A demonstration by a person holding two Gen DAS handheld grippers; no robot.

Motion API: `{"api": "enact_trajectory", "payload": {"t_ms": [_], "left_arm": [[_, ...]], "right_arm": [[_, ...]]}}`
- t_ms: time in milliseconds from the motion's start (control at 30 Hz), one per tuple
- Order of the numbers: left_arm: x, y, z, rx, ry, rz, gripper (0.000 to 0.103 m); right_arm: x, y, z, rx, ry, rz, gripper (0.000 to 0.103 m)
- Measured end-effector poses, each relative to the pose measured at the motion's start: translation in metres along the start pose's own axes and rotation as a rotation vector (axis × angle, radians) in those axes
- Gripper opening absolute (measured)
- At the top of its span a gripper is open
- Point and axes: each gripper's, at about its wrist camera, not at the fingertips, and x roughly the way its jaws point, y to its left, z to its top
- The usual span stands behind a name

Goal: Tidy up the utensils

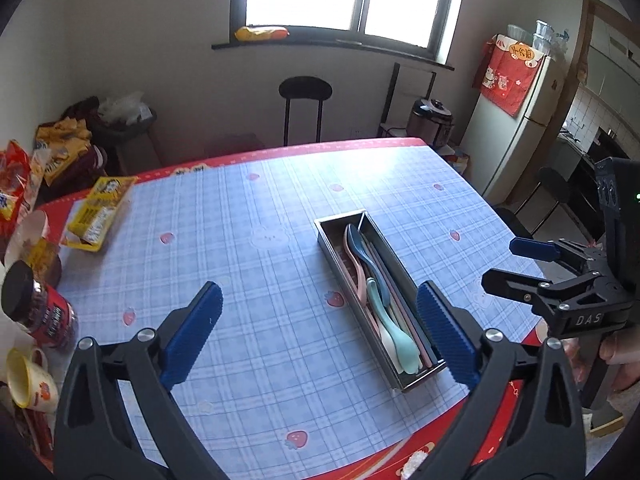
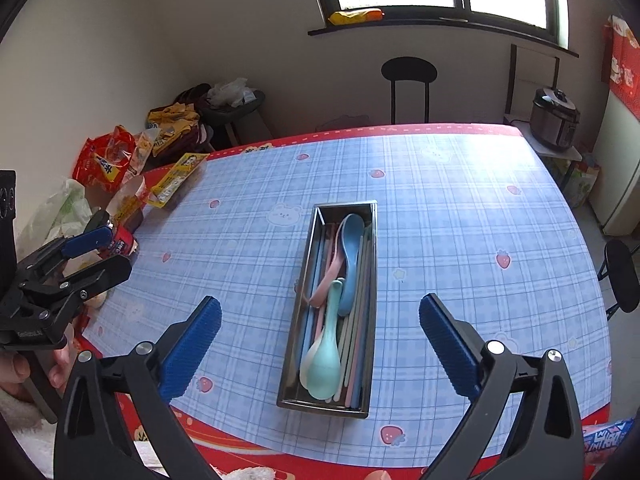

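A long metal tray (image 1: pixel 326 240) (image 2: pixel 308 280) lies on the plaid tablecloth. Inside it lie several pastel utensils: a dark blue spoon (image 1: pixel 362 248), a pink spoon (image 2: pixel 328 284), a mint spoon (image 1: pixel 394 332) (image 2: pixel 326 356), a light blue spoon (image 2: pixel 352 252), and chopsticks (image 2: pixel 358 332). My left gripper (image 1: pixel 320 332) is open and empty above the table, left of the tray's near end. My right gripper (image 2: pixel 320 344) is open and empty, with the tray's near end between its fingers. The right gripper also shows in the left wrist view (image 1: pixel 504 264), and the left gripper in the right wrist view (image 2: pixel 106 250).
Snack packets (image 1: pixel 100 208) (image 2: pixel 108 160), a red-labelled jar (image 1: pixel 44 312) (image 2: pixel 120 240) and a yellow mug (image 1: pixel 28 380) crowd the table's left side. Black stools (image 1: pixel 306 92) (image 2: pixel 620 276) stand behind and right of the table. A fridge (image 1: pixel 516 120) is at the right.
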Motion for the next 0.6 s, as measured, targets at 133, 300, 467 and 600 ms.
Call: {"api": "enact_trajectory", "payload": {"t_ms": [133,300,467,600], "left_arm": [[-0.031,0.004,0.008,0.012,-0.05,0.04,0.097],[-0.059,0.015,0.017,0.014,-0.071,0.095,0.097],[-0.078,0.029,0.02,-0.017,-0.092,0.08,0.097],[-0.088,0.033,0.019,-0.015,-0.121,0.092,0.097]], "right_arm": [[-0.025,0.022,0.006,-0.056,-0.029,-0.068,0.097],[-0.049,0.043,0.01,-0.098,-0.061,-0.095,0.097],[-0.066,0.057,0.012,-0.109,-0.087,-0.106,0.097],[-0.073,0.066,0.014,-0.113,-0.101,-0.127,0.097]]}}
